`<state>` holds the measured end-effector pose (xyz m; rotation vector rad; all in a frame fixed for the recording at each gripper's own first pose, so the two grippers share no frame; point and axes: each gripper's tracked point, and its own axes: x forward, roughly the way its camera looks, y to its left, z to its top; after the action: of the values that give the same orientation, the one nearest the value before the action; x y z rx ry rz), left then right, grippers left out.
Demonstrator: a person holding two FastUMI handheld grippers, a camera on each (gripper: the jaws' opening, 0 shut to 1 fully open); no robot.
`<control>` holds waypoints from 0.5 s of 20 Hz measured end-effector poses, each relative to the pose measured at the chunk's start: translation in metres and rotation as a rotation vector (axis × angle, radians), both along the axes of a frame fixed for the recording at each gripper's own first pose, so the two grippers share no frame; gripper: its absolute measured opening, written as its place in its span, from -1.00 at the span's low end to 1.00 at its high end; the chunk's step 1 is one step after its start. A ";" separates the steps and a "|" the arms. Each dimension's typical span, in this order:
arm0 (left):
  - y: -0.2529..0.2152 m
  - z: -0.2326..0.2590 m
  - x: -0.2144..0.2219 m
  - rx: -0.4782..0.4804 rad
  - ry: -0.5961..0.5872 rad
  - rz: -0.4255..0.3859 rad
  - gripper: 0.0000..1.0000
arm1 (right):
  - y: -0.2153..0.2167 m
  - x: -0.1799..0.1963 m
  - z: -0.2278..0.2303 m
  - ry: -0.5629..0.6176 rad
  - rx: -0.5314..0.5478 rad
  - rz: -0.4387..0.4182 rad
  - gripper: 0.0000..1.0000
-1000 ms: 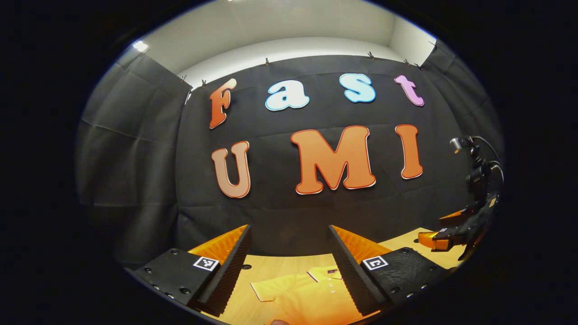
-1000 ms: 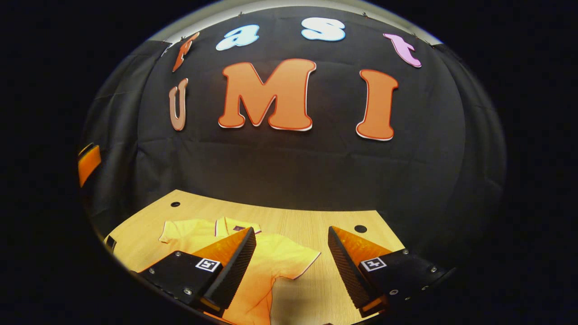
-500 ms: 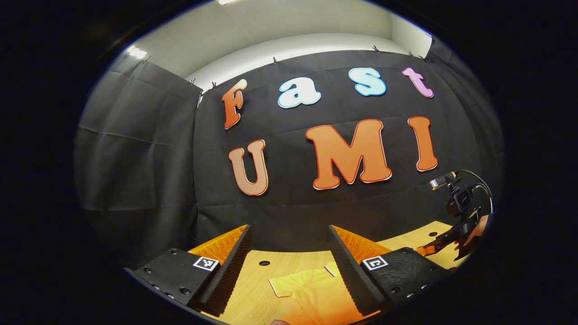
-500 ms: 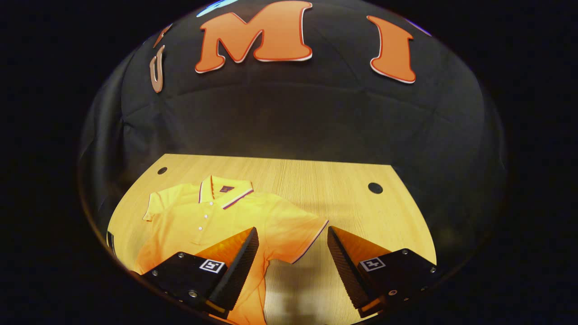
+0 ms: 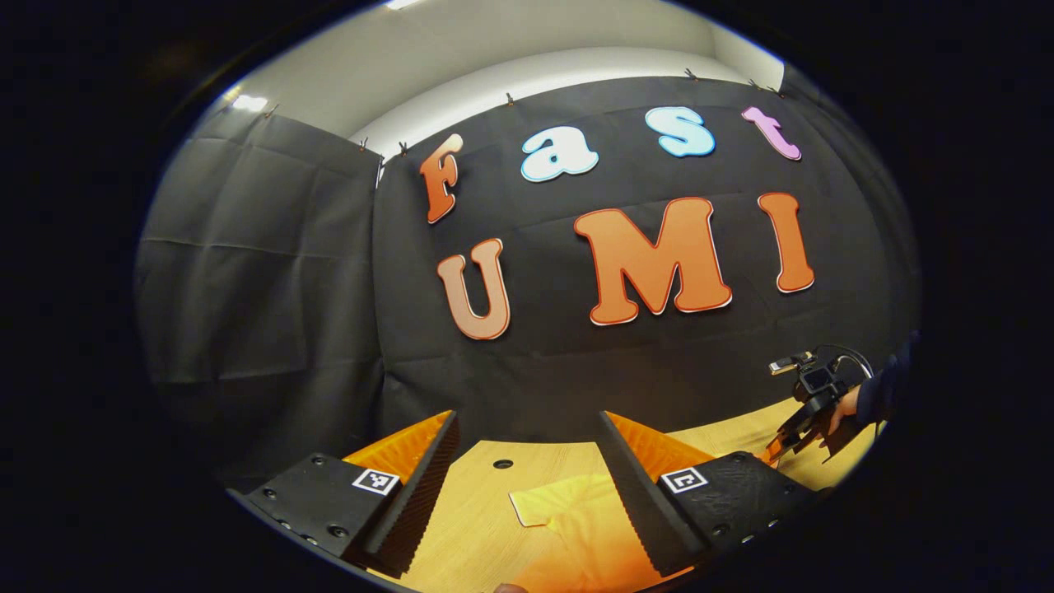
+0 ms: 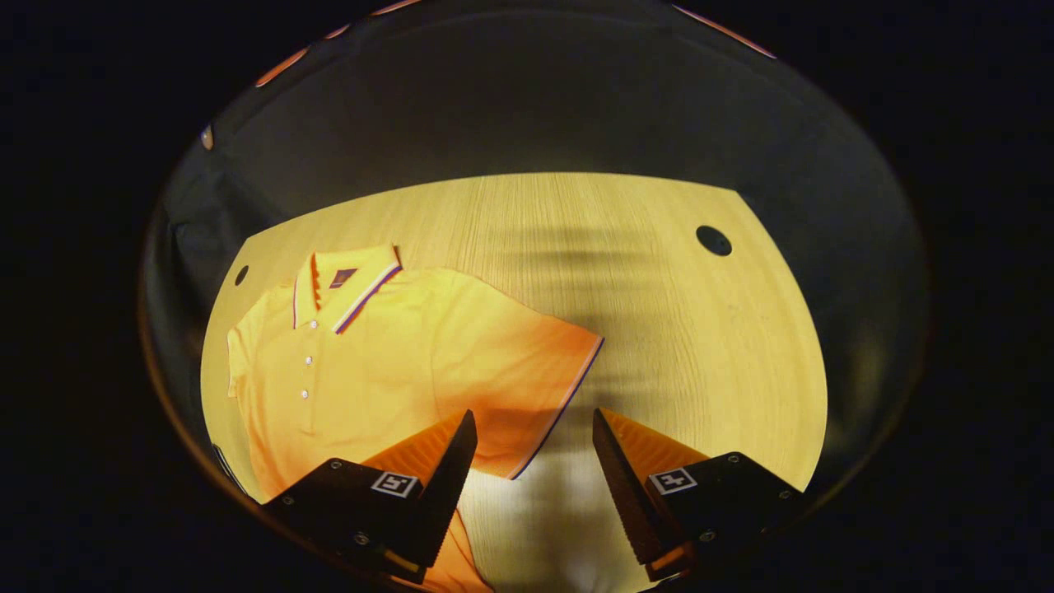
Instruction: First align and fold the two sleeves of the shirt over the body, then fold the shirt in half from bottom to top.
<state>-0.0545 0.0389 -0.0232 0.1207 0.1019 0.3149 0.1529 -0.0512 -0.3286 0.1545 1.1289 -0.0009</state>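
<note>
progress: nothing folded yet, both sleeves and bottom fold left | shirt laid flat on table | right gripper spread over sleeve | left gripper spread, empty

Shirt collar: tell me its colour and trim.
The shirt collar is yellow like the shirt, edged with thin dark and red stripes; clearest in the right gripper view.

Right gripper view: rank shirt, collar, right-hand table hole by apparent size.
1. shirt, by far the largest, spread flat on the table.
2. collar.
3. hole, smallest; it lies farther from the camera than the shirt's nearest part, so apparent size only.
</note>
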 end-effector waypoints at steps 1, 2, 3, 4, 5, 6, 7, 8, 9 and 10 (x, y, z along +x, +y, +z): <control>0.001 -0.003 -0.002 -0.004 0.006 0.008 0.99 | -0.001 0.003 -0.008 0.035 -0.001 -0.008 0.69; 0.001 -0.001 -0.002 -0.004 0.007 0.014 0.99 | -0.001 0.006 -0.015 0.067 0.000 -0.010 0.67; 0.003 -0.003 -0.003 0.000 0.009 0.020 0.99 | -0.002 0.008 -0.023 0.095 -0.013 -0.014 0.62; 0.003 -0.003 -0.004 0.000 0.012 0.024 0.99 | -0.002 0.012 -0.027 0.110 -0.026 -0.007 0.61; 0.005 -0.006 -0.005 -0.001 0.019 0.030 0.99 | -0.003 0.016 -0.031 0.120 -0.045 0.002 0.60; 0.006 -0.007 -0.006 -0.003 0.025 0.034 0.98 | -0.004 0.017 -0.034 0.138 -0.055 0.010 0.59; 0.006 -0.009 -0.006 -0.005 0.030 0.037 0.99 | 0.000 0.017 -0.037 0.156 -0.048 0.011 0.69; 0.007 -0.010 -0.005 -0.005 0.035 0.043 0.99 | 0.005 0.016 -0.042 0.180 -0.036 0.011 0.56; 0.007 -0.014 -0.005 -0.006 0.040 0.046 0.99 | 0.008 0.014 -0.043 0.214 -0.020 0.013 0.42; 0.007 -0.015 -0.005 -0.007 0.044 0.049 0.98 | 0.009 0.020 -0.046 0.206 -0.011 -0.006 0.41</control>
<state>-0.0592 0.0459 -0.0384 0.1179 0.1497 0.3610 0.1726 -0.0421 -0.3743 0.1509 1.3335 -0.0289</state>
